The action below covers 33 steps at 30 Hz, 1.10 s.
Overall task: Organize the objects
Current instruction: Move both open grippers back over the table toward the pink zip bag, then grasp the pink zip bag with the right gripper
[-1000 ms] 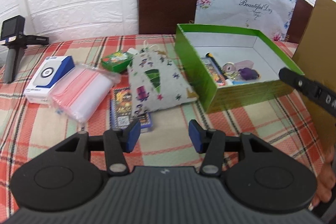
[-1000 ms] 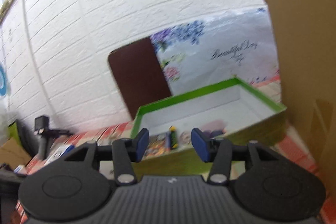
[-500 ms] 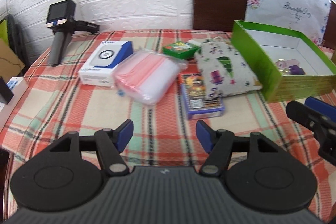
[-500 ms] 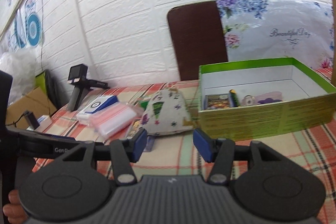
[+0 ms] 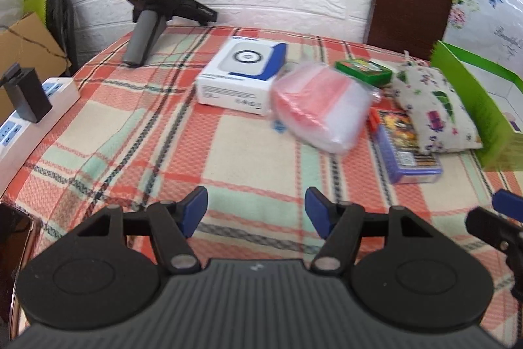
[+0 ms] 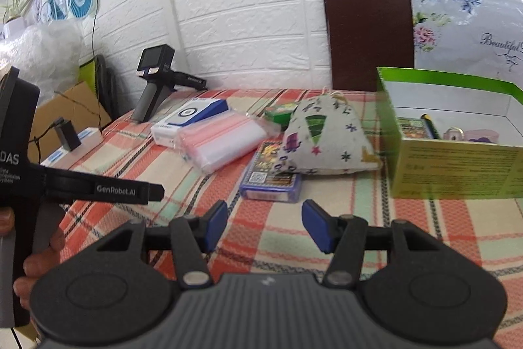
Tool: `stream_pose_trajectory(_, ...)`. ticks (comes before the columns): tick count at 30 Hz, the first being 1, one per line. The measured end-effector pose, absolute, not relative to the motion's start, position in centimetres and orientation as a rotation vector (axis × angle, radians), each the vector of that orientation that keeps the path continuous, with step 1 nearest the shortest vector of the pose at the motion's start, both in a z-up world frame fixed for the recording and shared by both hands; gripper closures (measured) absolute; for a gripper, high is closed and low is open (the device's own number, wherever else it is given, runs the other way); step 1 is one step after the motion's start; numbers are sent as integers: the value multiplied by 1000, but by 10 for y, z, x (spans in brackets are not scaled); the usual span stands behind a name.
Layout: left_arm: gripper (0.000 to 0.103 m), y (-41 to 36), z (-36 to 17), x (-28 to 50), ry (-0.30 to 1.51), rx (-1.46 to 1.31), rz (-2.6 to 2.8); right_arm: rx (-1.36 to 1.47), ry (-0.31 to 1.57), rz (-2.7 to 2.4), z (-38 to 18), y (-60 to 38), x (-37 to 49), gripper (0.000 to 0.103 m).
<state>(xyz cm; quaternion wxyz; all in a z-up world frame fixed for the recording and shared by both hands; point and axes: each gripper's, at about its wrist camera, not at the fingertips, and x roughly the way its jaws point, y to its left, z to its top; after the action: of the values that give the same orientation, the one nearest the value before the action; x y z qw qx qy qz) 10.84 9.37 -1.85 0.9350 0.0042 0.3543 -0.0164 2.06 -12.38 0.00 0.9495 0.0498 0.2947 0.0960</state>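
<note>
Left wrist: left gripper (image 5: 256,211) fingers parted, holding nothing.

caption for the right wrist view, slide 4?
Right gripper, empty, over plaid tablecloth; printed pouch beside green box.

"GenRobot.AI" in white on the black arm of the left gripper (image 6: 98,188), "DAS" on its body, cursive "Beautiful" on the floral cloth (image 6: 474,25) draped over a chair
</note>
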Motion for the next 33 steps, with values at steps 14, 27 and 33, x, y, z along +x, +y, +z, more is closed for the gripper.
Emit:
stream_pose_trajectory(14, 18, 138, -44, 107, 516, -51, 33, 22, 594, 295, 25, -73, 137, 20)
stream_pose_trajectory(27, 16, 154, -44, 104, 476, -185, -2, 58, 890, 286, -22, -44, 258, 25)
stream_pose_trajectory(33, 16, 159, -44, 102, 472, -223, 1, -89, 911, 384, -18, -26, 212, 30)
